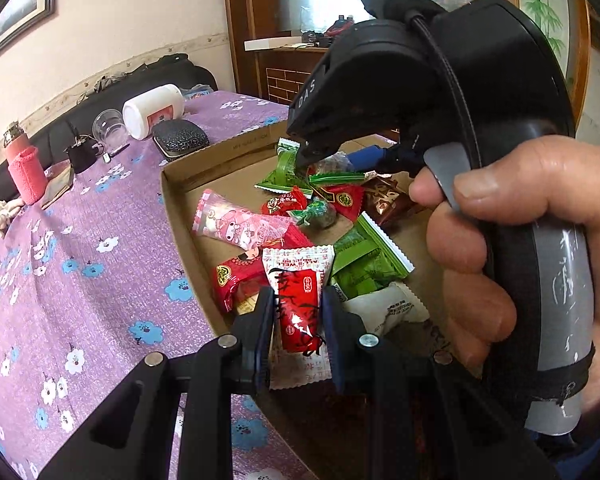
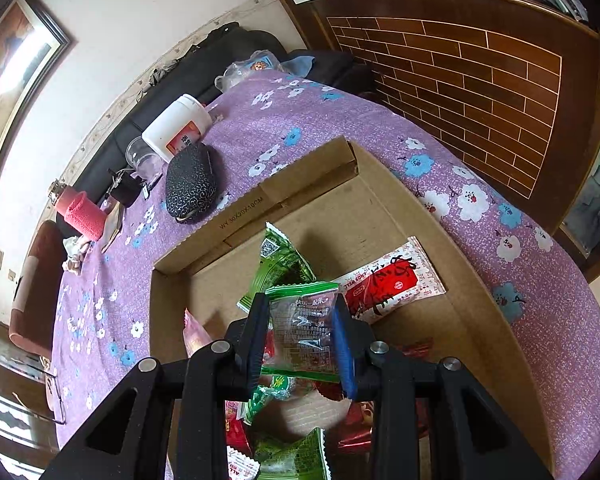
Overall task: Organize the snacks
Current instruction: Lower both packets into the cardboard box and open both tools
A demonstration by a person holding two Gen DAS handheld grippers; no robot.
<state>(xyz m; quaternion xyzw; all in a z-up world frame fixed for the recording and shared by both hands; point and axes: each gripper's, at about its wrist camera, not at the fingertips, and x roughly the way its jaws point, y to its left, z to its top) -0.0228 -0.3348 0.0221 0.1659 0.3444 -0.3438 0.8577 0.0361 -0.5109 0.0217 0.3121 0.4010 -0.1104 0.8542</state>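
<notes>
An open cardboard box [image 1: 172, 200] on the purple floral table holds several wrapped snacks: a pink packet [image 1: 240, 220], green packets [image 1: 364, 256] and red ones [image 1: 240, 276]. My left gripper [image 1: 298, 300] is shut on a red-and-white snack packet [image 1: 298, 312], held upright over the box's near side. A hand [image 1: 520, 240] holds my right gripper [image 1: 306, 156] over the far part of the box. In the right wrist view that gripper [image 2: 302, 320] is shut on a green-edged clear packet [image 2: 304, 328]. Another red-and-white packet [image 2: 392, 280] and a green packet [image 2: 280, 260] lie on the box floor [image 2: 380, 216] beyond it.
To the left of the box stand a dark patterned case [image 1: 180, 138], a white jar [image 1: 154, 110] on its side, a clear cup [image 1: 108, 126] and a pink bottle [image 1: 24, 172]. A brick-patterned wooden cabinet [image 2: 480, 92] rises behind the table.
</notes>
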